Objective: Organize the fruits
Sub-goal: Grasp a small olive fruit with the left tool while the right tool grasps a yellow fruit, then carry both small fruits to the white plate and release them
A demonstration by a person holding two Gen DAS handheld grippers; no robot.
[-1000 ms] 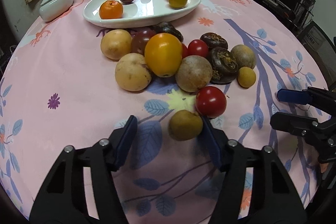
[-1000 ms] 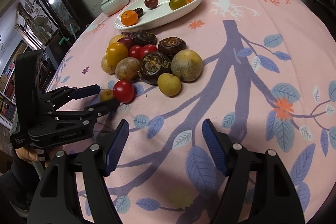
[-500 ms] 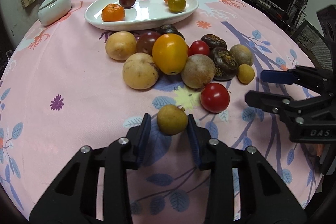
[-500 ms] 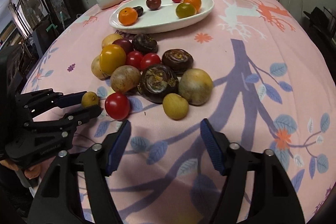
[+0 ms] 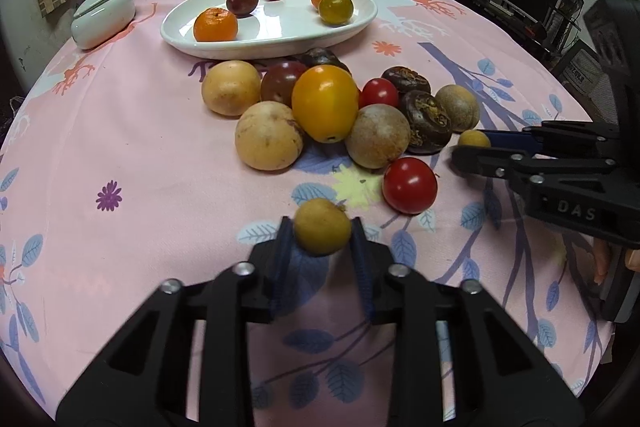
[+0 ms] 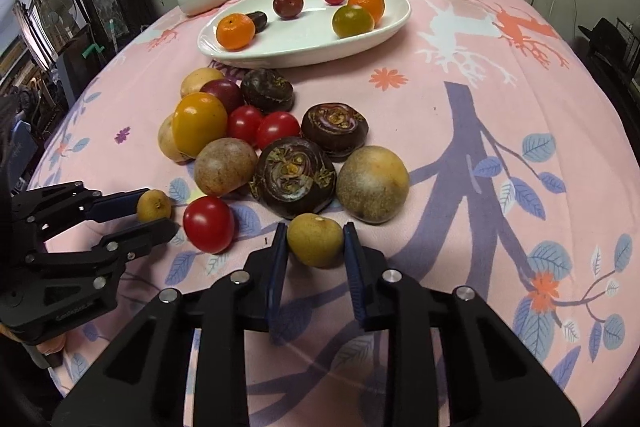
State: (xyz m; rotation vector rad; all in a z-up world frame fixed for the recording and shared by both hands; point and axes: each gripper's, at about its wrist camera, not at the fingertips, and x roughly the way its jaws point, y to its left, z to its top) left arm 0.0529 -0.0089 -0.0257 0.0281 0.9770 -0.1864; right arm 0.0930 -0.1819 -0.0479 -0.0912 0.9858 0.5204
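both sets of fingers are clamped on fruit. left gripper [image 5: 322, 239] has its blue pads pressed against the two sides of a small yellow-brown fruit [image 5: 322, 226], its jaws having just closed in on it; seen from the right wrist camera, the same fruit sits pinched at the tips of those fingers. just right of these fingers lies a red tomato [image 5: 409, 185], apart from the held fruit. ahead of the fingers sits the heap of loose fruit: pale round ones, a big yellow tomato [image 5: 325, 103], small red tomatoes and dark wrinkled ones, all on the pink tablecloth [image 5: 120, 131]. beyond the heap stands the white oval dish [image 5: 280, 35] with two oranges, a green-yellow tomato, a dark plum and a little red one in it.

right gripper [image 6: 315, 241] has likewise just closed, and its pads grip a second small yellow-brown fruit [image 6: 316, 240] on either side. directly ahead of these fingers lie a dark wrinkled fruit [image 6: 294, 177] and a dull tan round fruit [image 6: 372, 185], both very near the held one.
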